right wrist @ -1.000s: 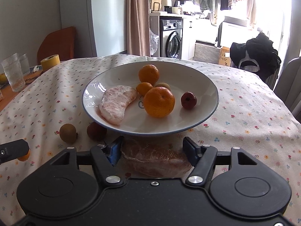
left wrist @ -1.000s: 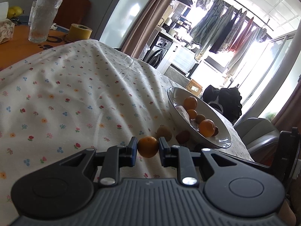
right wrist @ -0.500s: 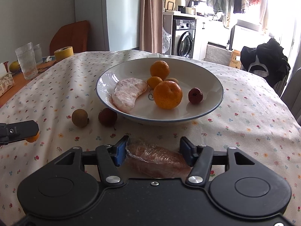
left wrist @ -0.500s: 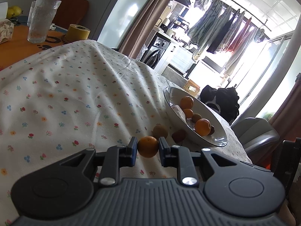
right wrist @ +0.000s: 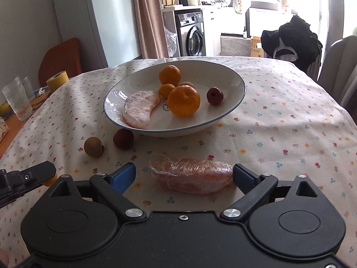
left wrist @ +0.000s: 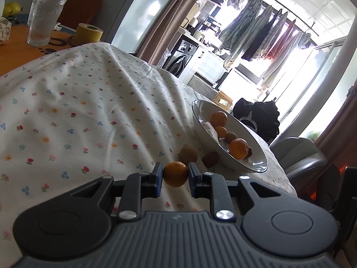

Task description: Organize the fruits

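My left gripper (left wrist: pixel 175 174) is shut on a small orange (left wrist: pixel 175 173), held just above the flowered tablecloth short of the white plate (left wrist: pixel 260 164). In the right wrist view, my right gripper (right wrist: pixel 183 174) stands open around a film-wrapped pomelo segment (right wrist: pixel 191 175). The segment lies on the cloth, close to the right finger and apart from the left one. The plate (right wrist: pixel 241 89) holds two oranges, a smaller orange, another wrapped segment (right wrist: pixel 140 108) and a dark red fruit (right wrist: pixel 214 95). A brown round fruit (right wrist: pixel 93 147) and a dark red fruit (right wrist: pixel 123 138) lie left of the plate.
At the far left of the table stand a drinking glass (left wrist: pixel 45 17) and a yellow tape roll (left wrist: pixel 89 32) on bare orange wood. A grey chair (left wrist: pixel 301 156) stands past the table's right edge. In the right wrist view, bare cloth lies right of the plate.
My right gripper's jaws have spread wide and let go of the wrapped segment, which now lies on the cloth. The left gripper has drawn back a little with the orange.
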The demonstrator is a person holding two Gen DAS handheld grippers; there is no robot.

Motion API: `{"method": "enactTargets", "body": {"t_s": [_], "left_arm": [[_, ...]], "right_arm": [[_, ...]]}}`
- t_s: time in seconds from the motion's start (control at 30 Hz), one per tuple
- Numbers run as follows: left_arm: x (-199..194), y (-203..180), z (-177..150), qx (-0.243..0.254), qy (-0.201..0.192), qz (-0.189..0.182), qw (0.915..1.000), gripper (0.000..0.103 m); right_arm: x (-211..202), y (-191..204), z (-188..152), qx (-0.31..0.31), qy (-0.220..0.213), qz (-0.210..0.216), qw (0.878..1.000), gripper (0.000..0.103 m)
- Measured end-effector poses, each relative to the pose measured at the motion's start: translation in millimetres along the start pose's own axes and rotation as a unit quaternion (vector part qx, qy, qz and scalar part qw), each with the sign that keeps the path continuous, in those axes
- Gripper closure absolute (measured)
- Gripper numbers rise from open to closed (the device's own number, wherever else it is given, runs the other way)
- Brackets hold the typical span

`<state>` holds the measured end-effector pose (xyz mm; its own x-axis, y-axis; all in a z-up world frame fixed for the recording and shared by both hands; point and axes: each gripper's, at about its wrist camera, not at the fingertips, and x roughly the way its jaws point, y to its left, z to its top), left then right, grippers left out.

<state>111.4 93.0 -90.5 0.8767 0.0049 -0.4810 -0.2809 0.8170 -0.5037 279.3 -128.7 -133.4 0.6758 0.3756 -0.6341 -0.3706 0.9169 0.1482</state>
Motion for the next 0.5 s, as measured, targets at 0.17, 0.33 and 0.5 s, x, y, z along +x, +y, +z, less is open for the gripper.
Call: {"method": "enactTargets", "body": {"t_s": [0.17,0.33,0.5], "left_arm": [[-2,11,0,-0.007,0.001,0.002,1.0000,0.081],[-3,20,0,-0.015,0.001,0.007,0.9999,0.081],[-3,23,0,-0.018,0.002,0.009,0.9998,0.081]], "right_arm": [[6,9,-2,0.002,-0.014,-0.013,1.000,0.007],[14,20,-1,-0.034,-0.017,-0.025,0.999,0.006],[15,20,0,-0.071,-0.007,-0.019,0.997,0.005]]}}
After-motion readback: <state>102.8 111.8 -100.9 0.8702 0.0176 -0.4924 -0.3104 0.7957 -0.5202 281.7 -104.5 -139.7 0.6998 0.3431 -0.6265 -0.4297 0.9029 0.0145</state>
